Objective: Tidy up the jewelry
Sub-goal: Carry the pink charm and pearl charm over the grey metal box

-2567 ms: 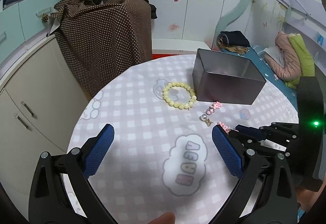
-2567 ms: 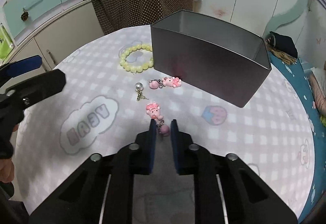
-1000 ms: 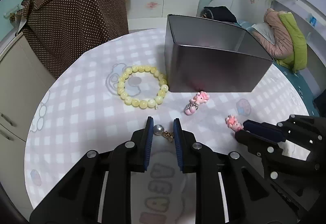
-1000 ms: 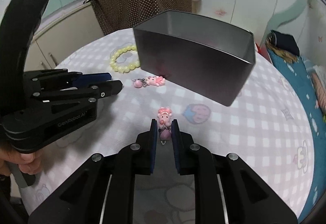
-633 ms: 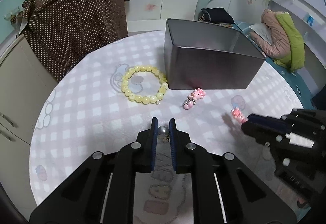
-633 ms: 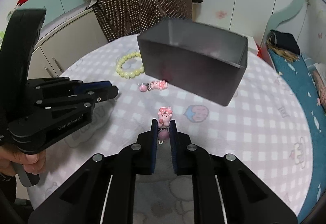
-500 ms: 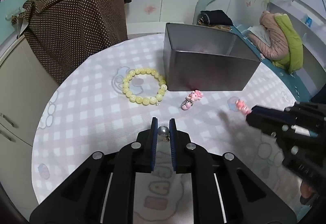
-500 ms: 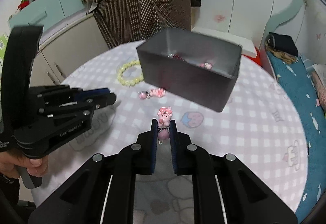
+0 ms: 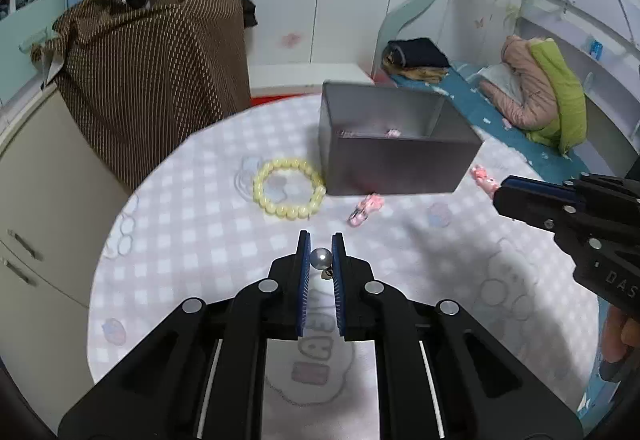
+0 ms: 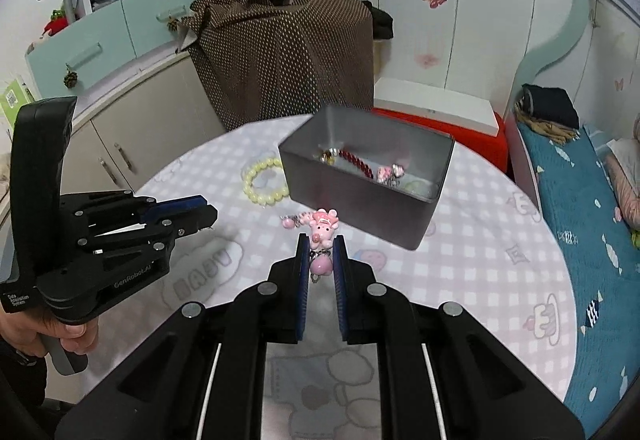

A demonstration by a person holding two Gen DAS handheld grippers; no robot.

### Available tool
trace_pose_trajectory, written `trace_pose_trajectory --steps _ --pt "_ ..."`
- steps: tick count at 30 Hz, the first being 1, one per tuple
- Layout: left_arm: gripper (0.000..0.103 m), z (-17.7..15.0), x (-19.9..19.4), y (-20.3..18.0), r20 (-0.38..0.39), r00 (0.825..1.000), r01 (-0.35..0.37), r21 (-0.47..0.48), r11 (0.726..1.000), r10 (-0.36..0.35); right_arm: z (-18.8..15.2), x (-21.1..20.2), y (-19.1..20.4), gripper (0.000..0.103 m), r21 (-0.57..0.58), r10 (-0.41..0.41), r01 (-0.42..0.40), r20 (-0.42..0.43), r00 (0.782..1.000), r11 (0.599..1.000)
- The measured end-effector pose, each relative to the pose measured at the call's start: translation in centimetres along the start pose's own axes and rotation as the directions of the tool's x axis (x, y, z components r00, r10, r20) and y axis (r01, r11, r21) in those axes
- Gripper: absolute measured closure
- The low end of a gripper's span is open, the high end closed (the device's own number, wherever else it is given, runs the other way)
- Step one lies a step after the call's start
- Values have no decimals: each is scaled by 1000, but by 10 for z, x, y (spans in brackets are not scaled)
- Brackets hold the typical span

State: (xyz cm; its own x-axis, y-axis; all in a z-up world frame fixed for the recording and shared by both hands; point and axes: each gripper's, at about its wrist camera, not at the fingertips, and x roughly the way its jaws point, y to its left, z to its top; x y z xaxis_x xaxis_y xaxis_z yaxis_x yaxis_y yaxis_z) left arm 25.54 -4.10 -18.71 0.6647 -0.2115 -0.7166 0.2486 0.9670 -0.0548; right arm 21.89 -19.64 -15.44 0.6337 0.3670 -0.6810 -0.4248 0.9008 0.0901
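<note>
- Round the room stand pastel cupboards and a bunk bed, and in the middle is a bench (image 9: 192, 200) under a checked cartoon cloth, with a grey metal tin (image 10: 362, 196) towards its far side.
- Left gripper (image 9: 320, 260): fingers pinch a pearl earring (image 9: 320, 257), held clear above the cloth.
- Right gripper (image 10: 320, 258): fingers pinch a pink pig charm (image 10: 323, 230), lifted near the tin's front wall.
- On the cloth lie a yellow bead bracelet (image 9: 289, 193) just beside the tin and a second pink charm (image 9: 366, 208).
- The tin already holds some pieces (red beads among them).
- I judge this the carrying step: each piece needs bringing over the tin's open top, then letting go.
</note>
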Motion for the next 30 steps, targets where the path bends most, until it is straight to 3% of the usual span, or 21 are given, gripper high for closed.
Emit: trace_pose_trajectory --steps 12,18,24,30 --pt "92 25 -47 -9 109 994 10 37 999 -14 21 -27 1 93 -23 -7 9 82 997 1000" --pt "92 65 -62 -9 178 983 42 50 998 -50 49 -38 -6 93 -25 -20 23 137 990 999" --pt "92 111 -56 -13 204 974 92 62 994 -103 83 -35 -24 93 -8 -40 41 159 987 999" --pt "92 142 -32 -23 180 974 122 77 990 -134 101 -13 -43 93 34 -43 39 120 992 999"
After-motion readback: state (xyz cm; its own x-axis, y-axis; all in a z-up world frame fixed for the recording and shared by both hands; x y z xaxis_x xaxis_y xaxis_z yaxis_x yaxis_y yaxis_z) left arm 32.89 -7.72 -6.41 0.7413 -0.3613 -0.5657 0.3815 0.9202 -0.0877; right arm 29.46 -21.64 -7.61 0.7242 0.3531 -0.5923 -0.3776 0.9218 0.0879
